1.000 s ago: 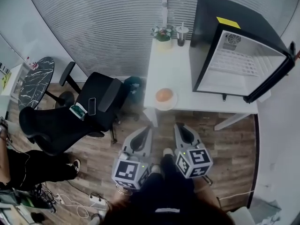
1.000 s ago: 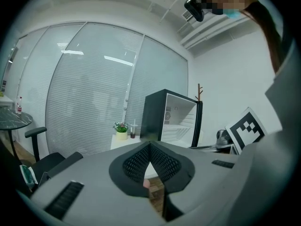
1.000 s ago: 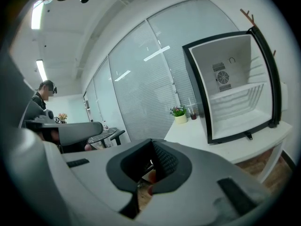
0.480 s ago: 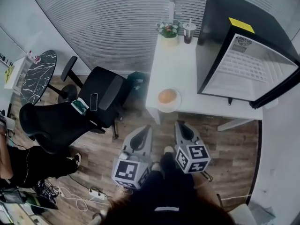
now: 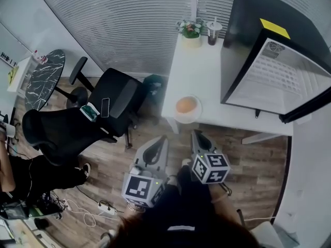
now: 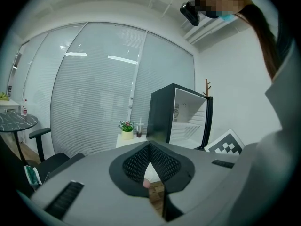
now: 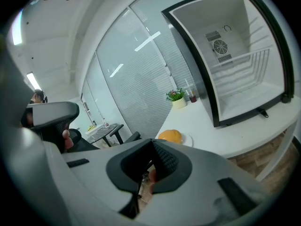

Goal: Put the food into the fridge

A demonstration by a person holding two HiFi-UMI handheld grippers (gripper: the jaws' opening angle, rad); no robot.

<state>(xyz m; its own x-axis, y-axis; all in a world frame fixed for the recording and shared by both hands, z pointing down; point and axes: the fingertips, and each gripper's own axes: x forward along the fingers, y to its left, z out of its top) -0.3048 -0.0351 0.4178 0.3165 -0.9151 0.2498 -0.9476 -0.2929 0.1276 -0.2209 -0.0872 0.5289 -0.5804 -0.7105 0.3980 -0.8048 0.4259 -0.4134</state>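
An orange bun lies on a white plate near the front edge of a white table. It also shows in the right gripper view as the bun. A black mini fridge stands on the table's right part, its door wide open and its white wire shelves bare. My left gripper and right gripper hang side by side over the wooden floor, short of the table. Both are shut with nothing in them. The left gripper points toward the fridge, and the right gripper points toward the plate.
A potted plant and a drink cup stand at the table's far end by the blinds. A black office chair sits left of the table, and a round marble table further left. A power strip lies on the floor, where a person sits.
The head view has shifted, so the table and fridge now sit further right and look a little larger. Both grippers stay shut, empty and side by side below the table's front edge.
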